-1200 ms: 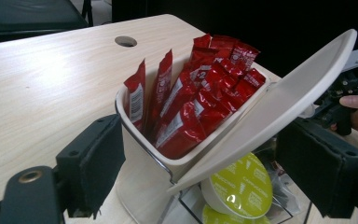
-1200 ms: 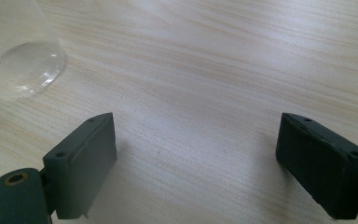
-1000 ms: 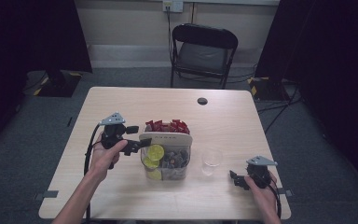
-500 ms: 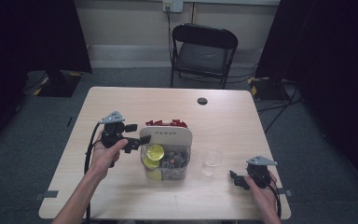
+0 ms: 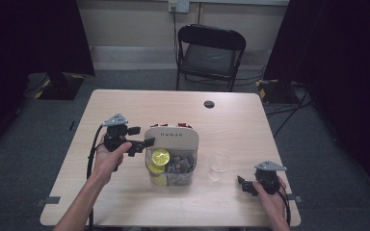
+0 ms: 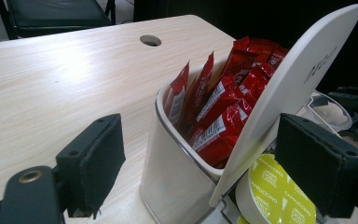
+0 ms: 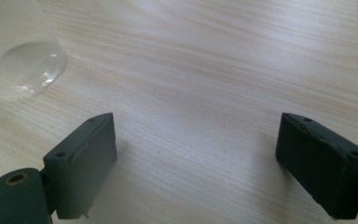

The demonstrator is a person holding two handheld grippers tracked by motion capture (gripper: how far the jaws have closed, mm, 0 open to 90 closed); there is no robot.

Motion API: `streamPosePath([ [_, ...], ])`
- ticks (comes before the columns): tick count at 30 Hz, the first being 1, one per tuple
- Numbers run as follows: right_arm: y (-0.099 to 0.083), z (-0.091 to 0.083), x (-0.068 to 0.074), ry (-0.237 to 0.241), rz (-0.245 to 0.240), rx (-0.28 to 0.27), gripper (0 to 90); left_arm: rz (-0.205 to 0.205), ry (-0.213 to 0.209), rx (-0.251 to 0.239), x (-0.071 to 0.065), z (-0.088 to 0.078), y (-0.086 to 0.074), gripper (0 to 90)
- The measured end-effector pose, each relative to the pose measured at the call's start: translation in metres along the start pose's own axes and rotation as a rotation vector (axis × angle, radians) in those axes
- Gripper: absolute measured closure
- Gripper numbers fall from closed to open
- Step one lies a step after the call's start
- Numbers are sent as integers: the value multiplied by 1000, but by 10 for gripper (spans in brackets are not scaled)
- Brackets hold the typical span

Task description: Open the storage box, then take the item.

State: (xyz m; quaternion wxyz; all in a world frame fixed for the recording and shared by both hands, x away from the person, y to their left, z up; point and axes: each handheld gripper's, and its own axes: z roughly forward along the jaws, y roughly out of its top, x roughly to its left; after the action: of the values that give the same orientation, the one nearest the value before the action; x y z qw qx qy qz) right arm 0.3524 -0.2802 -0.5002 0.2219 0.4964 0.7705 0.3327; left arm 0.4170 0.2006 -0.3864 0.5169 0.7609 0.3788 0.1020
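A clear organiser box (image 5: 171, 168) stands mid-table with its white lid (image 5: 172, 138) tilted up on edge. Red sachets (image 6: 223, 107) fill the back compartment. Yellow cappuccino capsules (image 5: 161, 156) and dark capsules (image 5: 180, 163) lie in the front one. My left gripper (image 5: 142, 144) is open at the box's left side, its jaws straddling the box corner and the lid (image 6: 298, 84). The lid's lower edge runs down beside the jaw that shows at the right in the left gripper view. My right gripper (image 5: 244, 185) rests open on the bare table (image 7: 196, 93) near the front right edge.
A clear plastic cup (image 5: 219, 166) stands between the box and my right gripper, also in the right gripper view's top left corner (image 7: 18, 60). A dark round hole (image 5: 209, 104) sits near the table's far edge. A black folding chair (image 5: 211, 53) stands beyond the table.
The white lid has swung up from lying low over the box to standing nearly upright and hiding most sachets from above. My left gripper has shifted slightly with it. The right gripper stayed still.
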Motion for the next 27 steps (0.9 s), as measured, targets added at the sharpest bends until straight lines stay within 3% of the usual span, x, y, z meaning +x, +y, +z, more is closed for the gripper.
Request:
streamPosePath([
  [8,2,-1,0,6,1,7,141,-4,-22,9,1,3,0,152],
  [12,2,-4,0,38,23,-1,147,-9,-31,5,2,4,0,152],
  [24,8,-18,5,56,23,-48,152,-9,-16,20,1,3,0,148],
  [27,11,-20,5,85,42,-44,156,-13,-22,18,1,4,0,147],
])
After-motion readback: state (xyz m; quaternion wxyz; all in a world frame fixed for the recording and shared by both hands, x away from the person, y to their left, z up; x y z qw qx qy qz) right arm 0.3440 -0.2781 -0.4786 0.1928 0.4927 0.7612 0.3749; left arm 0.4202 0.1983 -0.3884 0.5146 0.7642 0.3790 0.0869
